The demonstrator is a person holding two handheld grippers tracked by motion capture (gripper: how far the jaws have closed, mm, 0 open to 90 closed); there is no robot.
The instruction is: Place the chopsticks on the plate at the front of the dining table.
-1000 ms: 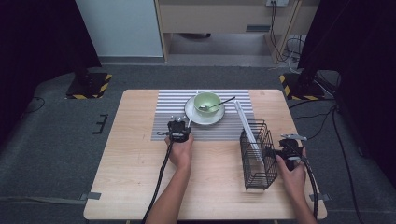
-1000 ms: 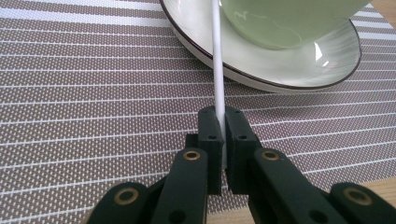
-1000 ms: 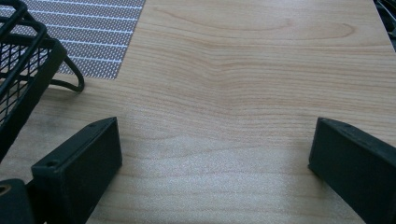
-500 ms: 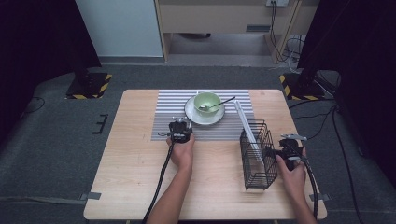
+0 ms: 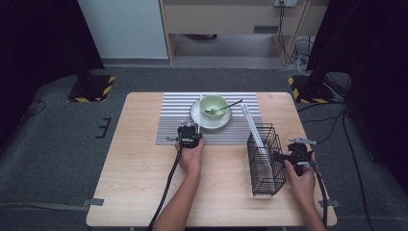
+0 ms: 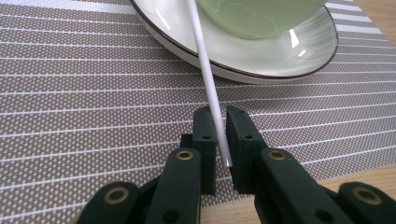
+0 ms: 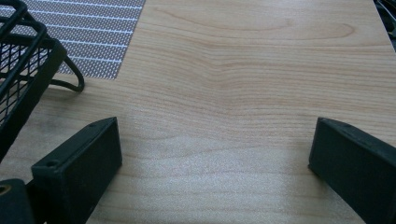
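The left tool [image 6: 222, 135] has just been easing its jaws around the thin white plastic chopstick [image 6: 208, 79] leaning on the green-glazed saucer [image 6: 299, 56], apparently to lift it; the right tool [image 7: 212, 158] waits spread apart on the bench [image 7: 243, 70] beside the black wire basket [image 5: 266, 159].

A staged recording room rather than a home: a lone wooden table [image 5: 144, 192] stands on grey carpet [image 5: 48, 159] with black curtains [image 5: 38, 43] at 9 and 3 o'clock, hazard-striped stand feet [image 5: 91, 89] at 10 and 2 o'clock, and cables [image 5: 356, 144] trailing over the floor.
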